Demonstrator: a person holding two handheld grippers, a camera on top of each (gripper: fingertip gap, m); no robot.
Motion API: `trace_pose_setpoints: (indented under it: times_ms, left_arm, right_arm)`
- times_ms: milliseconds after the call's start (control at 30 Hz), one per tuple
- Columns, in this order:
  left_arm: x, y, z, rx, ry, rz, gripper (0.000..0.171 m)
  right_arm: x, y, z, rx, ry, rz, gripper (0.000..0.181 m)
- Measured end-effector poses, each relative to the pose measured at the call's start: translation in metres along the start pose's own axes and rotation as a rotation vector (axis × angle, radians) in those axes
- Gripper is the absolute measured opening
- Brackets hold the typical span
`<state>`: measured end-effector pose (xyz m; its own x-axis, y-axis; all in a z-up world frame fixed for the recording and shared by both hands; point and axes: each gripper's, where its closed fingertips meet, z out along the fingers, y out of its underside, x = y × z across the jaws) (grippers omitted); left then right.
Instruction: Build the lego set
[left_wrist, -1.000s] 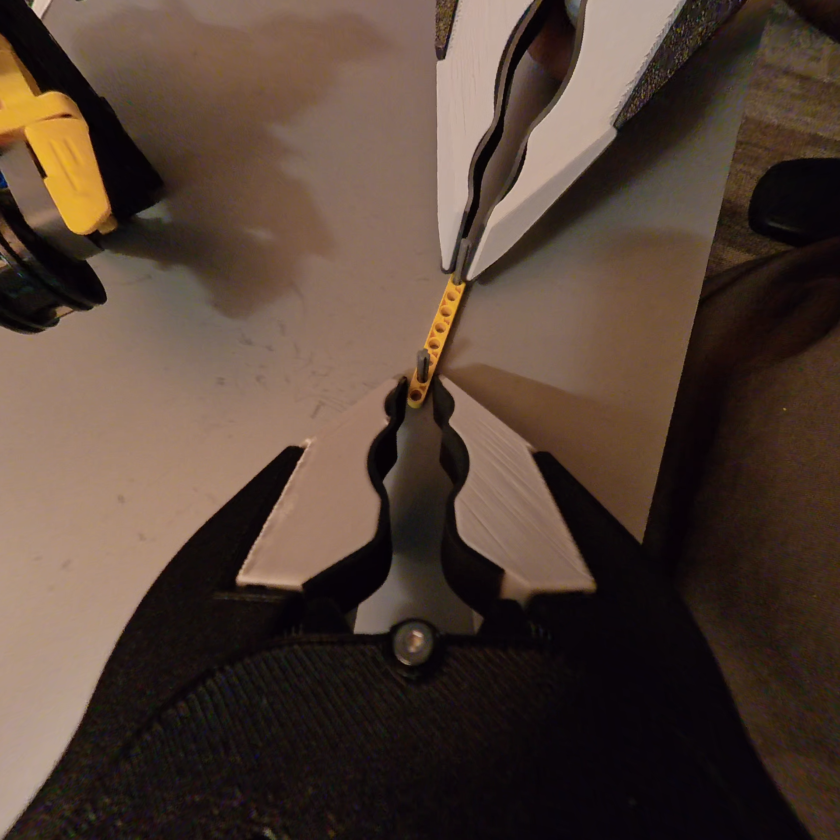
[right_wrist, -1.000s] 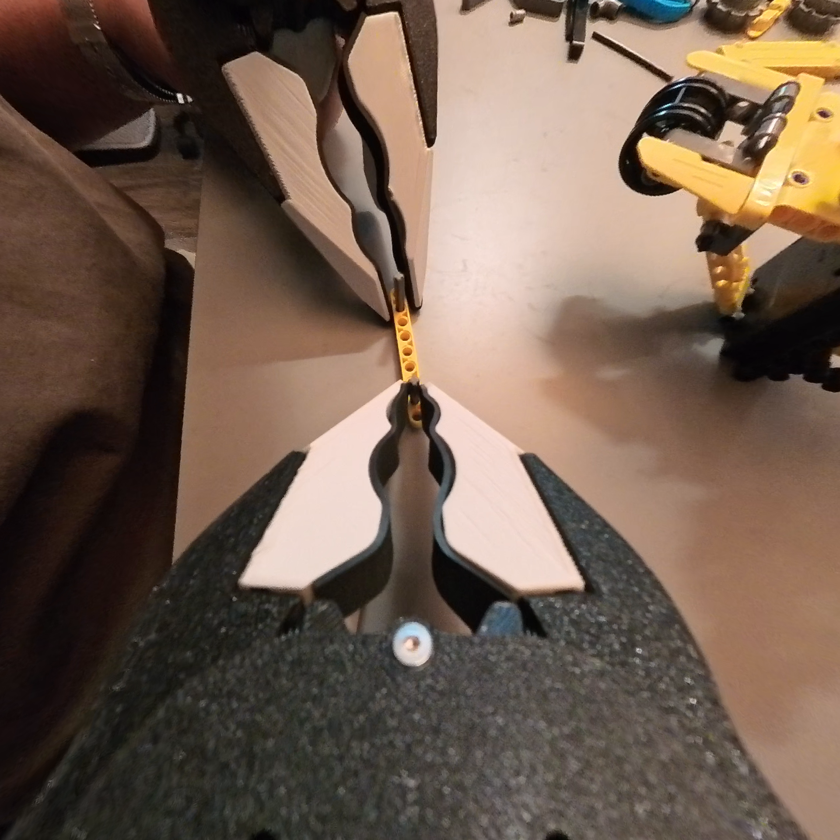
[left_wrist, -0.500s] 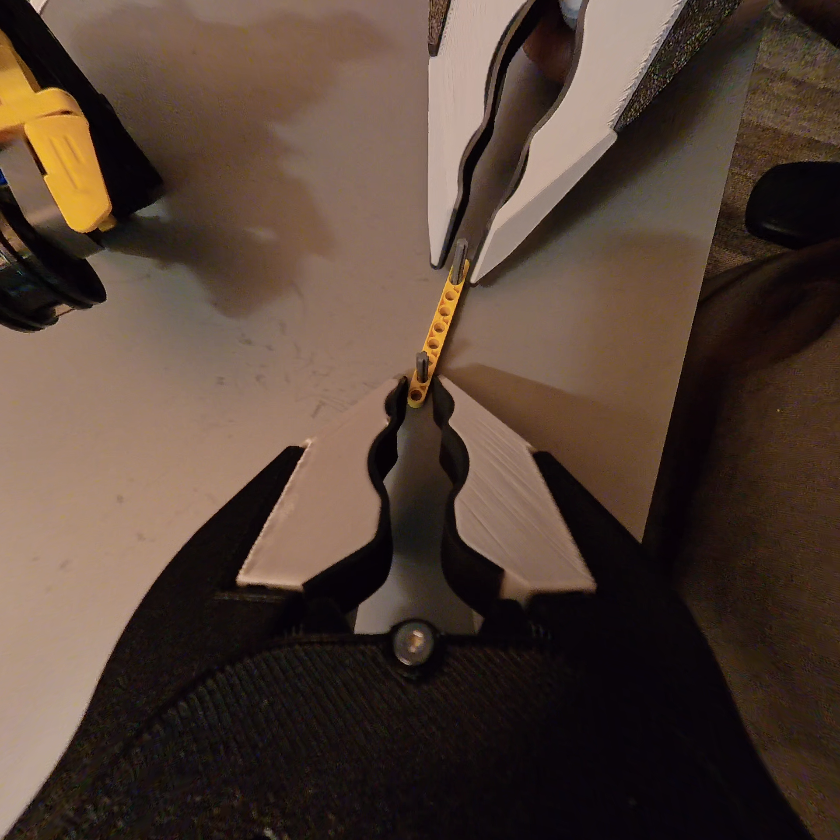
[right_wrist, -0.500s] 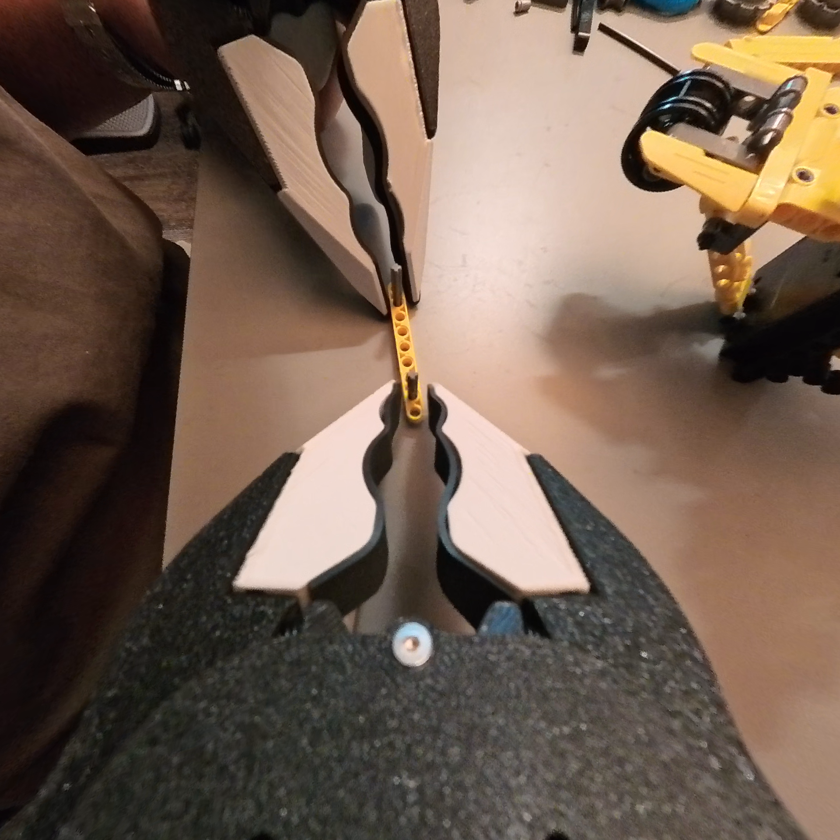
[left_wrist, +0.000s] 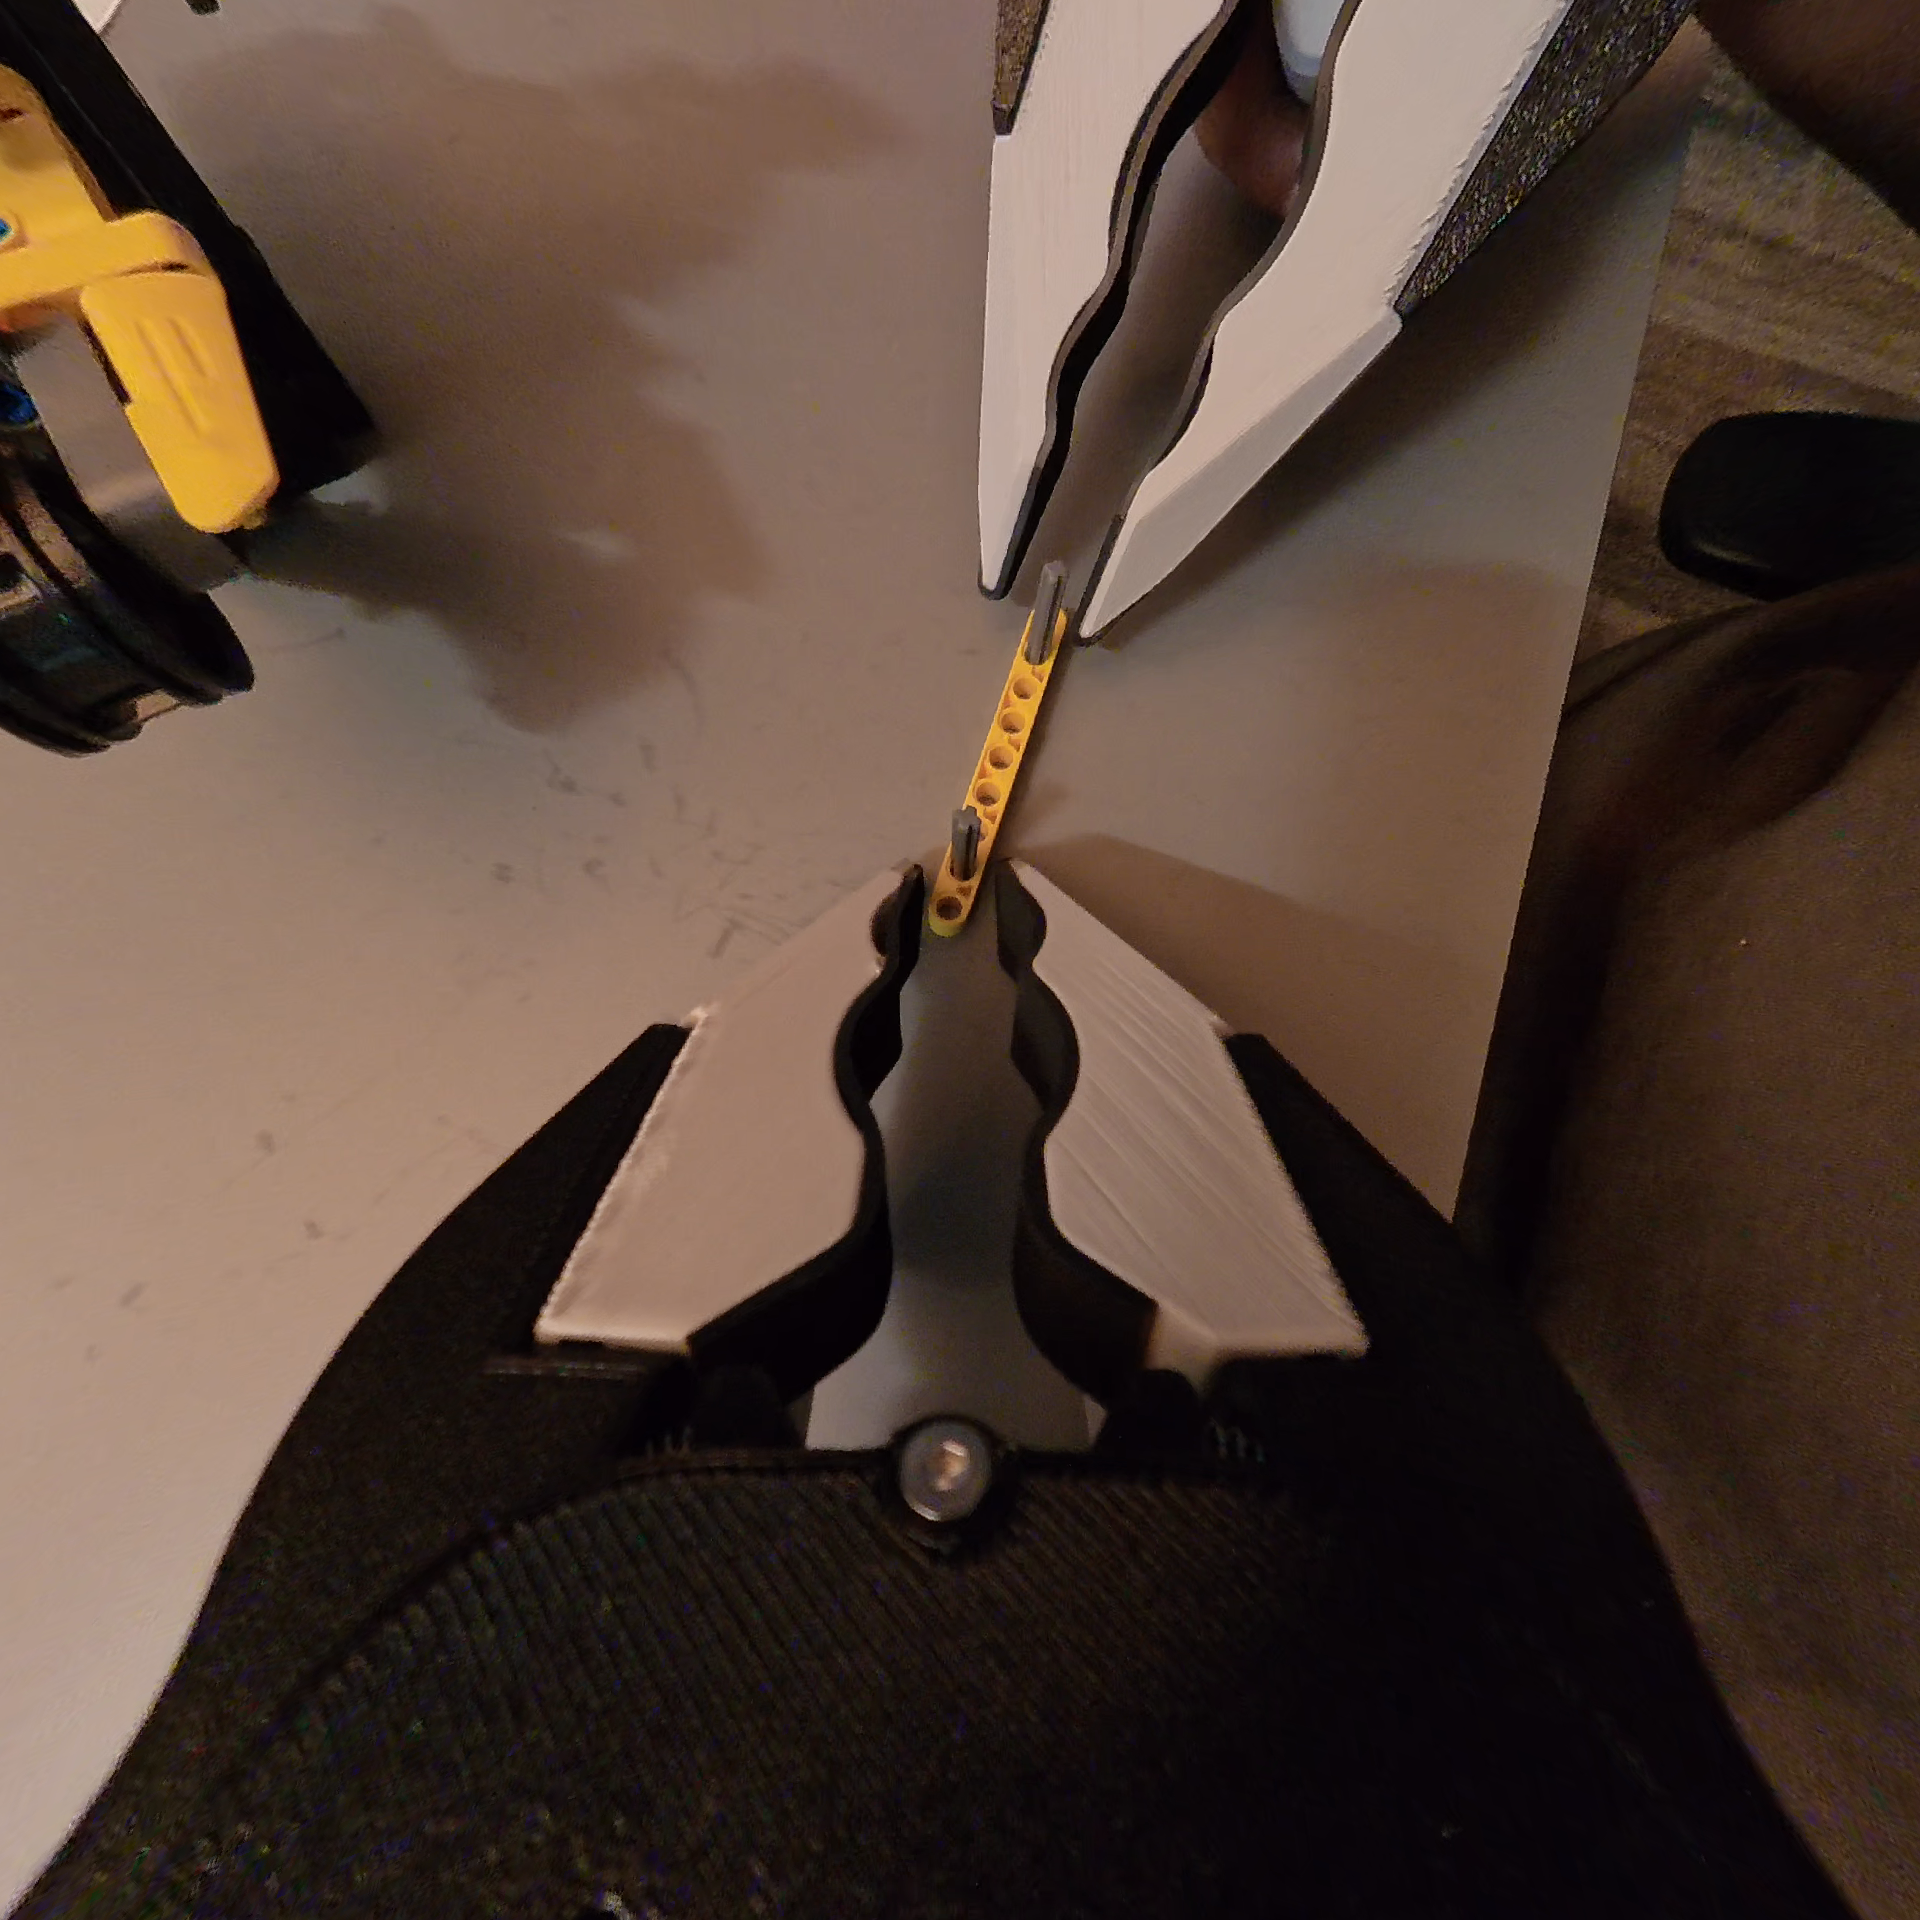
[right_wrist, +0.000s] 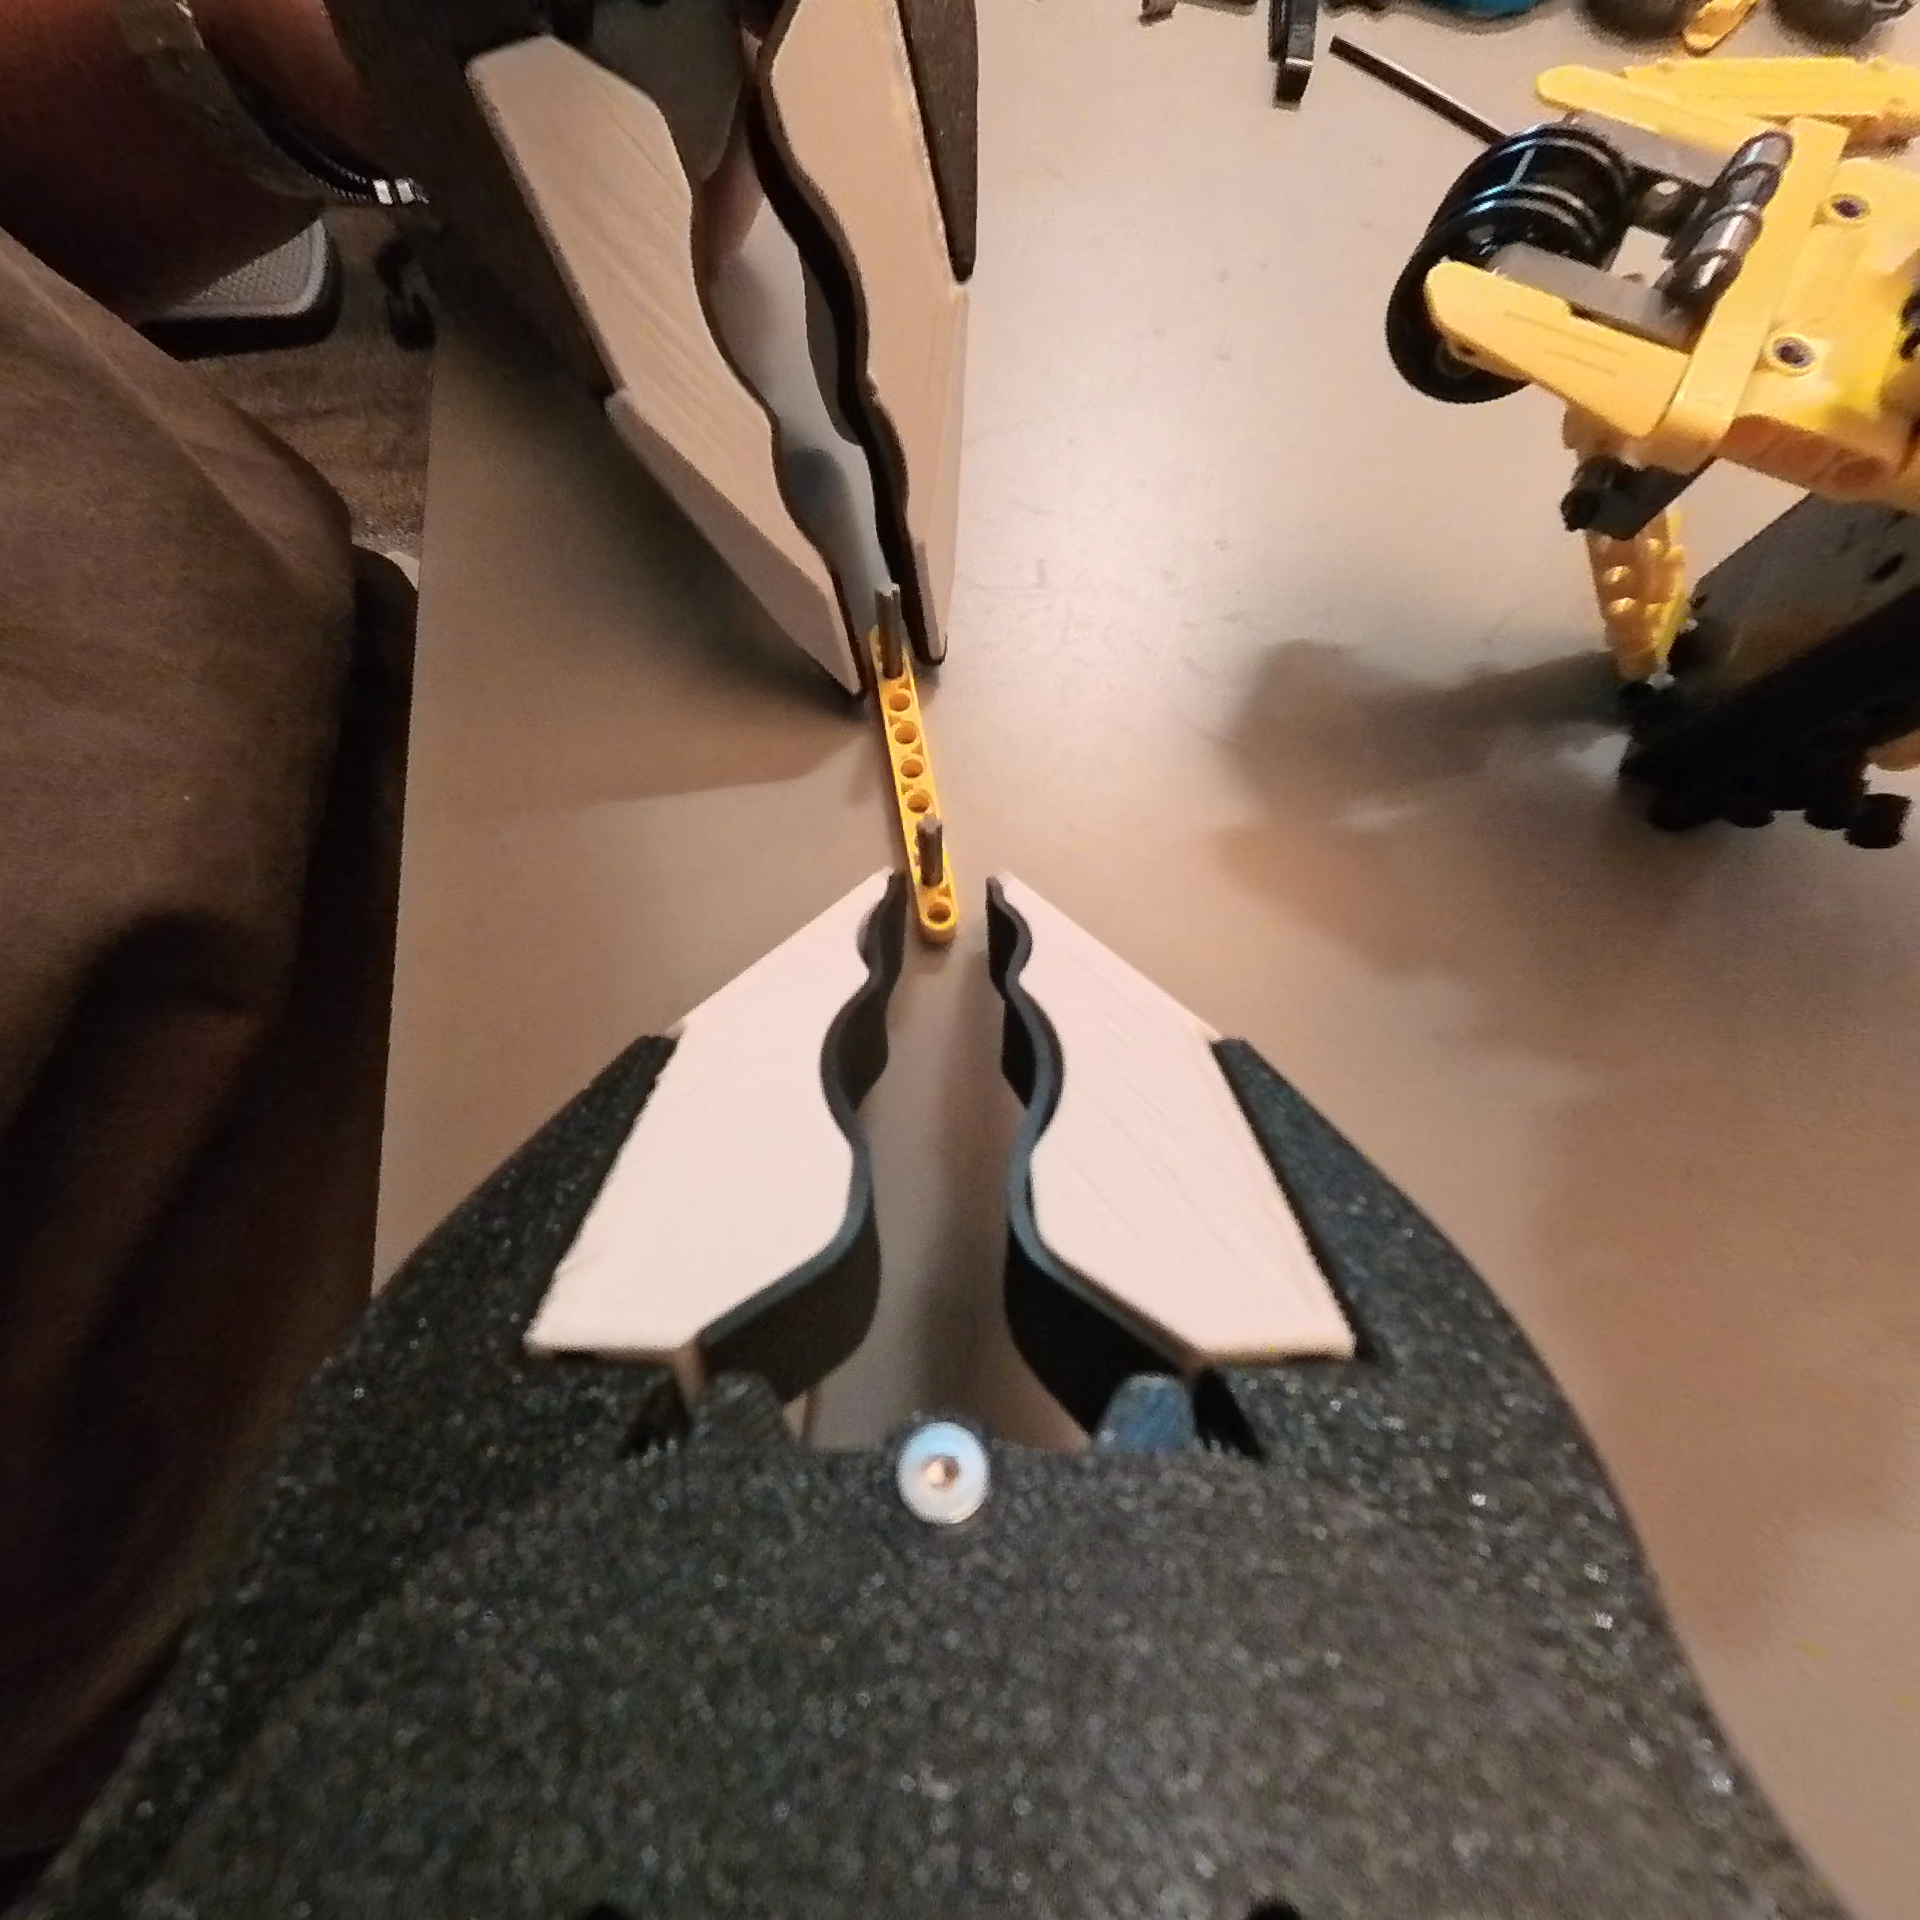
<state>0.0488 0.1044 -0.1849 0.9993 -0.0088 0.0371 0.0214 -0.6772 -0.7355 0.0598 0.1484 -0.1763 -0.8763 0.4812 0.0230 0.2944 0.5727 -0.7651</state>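
A thin yellow beam with holes (left_wrist: 1003, 748) lies flat on the grey table (left_wrist: 468, 987), with a short grey pin (left_wrist: 966, 836) standing near one end and another (left_wrist: 1049, 592) at the other. My left gripper (left_wrist: 961, 883) is shut on the beam's near end. My right gripper (right_wrist: 940, 894) is open, its tips on either side of the beam's (right_wrist: 909, 769) other end without touching it. In the left wrist view the right gripper (left_wrist: 1044, 613) straddles the far pin. In the right wrist view the left gripper (right_wrist: 894, 665) clasps the far end.
A yellow and black toy vehicle model (right_wrist: 1714, 343) stands to the right of the right gripper, also in the left wrist view (left_wrist: 156, 364). Small loose parts (right_wrist: 1299, 52) lie at the far edge. The table edge (left_wrist: 1538, 831) runs close by the beam, beside a person's brown clothing (left_wrist: 1766, 1039). Some 6 cm of space lies between my two pairs of fingers.
My right gripper has opened, let go of the beam's end and drawn back a little. The left gripper keeps its hold and the beam stays in place.
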Motion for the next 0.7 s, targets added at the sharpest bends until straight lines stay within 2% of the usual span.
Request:
trace_pose_setpoints:
  times_ms: [233,400,600,700]
  left_arm:
    - [0.0,0.0,0.0,0.002,0.003,-0.004,0.014]
    - [0.002,-0.002,-0.002,0.022,0.021,-0.001,0.025]
    - [0.011,-0.005,-0.013,0.07,0.128,-0.033,0.03]
    - [-0.004,-0.001,-0.024,0.096,0.09,-0.062,0.035]
  right_arm:
    - [0.002,0.0,-0.003,0.013,0.024,0.009,0.014]
    - [0.009,0.002,-0.011,0.04,0.062,0.039,0.015]
    - [0.027,-0.002,-0.032,0.143,0.154,0.125,0.008]
    - [0.042,0.001,-0.038,0.153,0.218,0.181,0.004]
